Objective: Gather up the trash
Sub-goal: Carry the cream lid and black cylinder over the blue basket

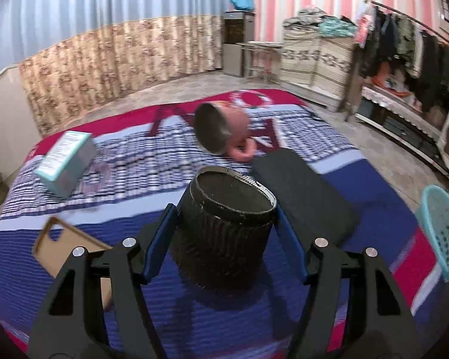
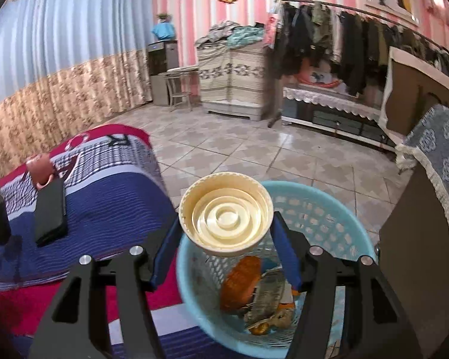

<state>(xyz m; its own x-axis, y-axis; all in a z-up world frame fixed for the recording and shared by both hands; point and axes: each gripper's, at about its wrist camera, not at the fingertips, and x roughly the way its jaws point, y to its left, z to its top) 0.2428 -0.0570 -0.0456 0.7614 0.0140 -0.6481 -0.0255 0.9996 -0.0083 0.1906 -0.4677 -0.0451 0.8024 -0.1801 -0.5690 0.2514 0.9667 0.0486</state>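
Grip check, left gripper (image 1: 226, 224): jaws stood to either side of a black ribbed cylindrical container (image 1: 224, 233), tilted, with its flat dark end facing the camera. Blue pads touched or nearly touched its sides; a shadow on the bed cover (image 1: 374, 191) below suggested it was lifted clear, so I judged it held, likely for carrying to the bin.

Right gripper (image 2: 227, 236): jaws were clamped on a cream plastic lid (image 2: 226, 218), its ringed underside toward the camera, held directly above the light blue perforated basket (image 2: 329, 209). That position seemed chosen for a drop straight in. Basket stood on the floor just right of the bed and already contained orange peel-like scraps (image 2: 241, 281) and crumpled printed paper (image 2: 268, 296).

Remaining on the bed: pink mug (image 1: 224, 128) on its side, far centre; teal-edged carton (image 1: 66, 164), far left; tan phone case (image 1: 68, 248), near left; black flat pad (image 1: 308, 191), right of the container.

Writing: large red letters woven into the cover, an "R" readable in the right view. Carton print too blurred to read.
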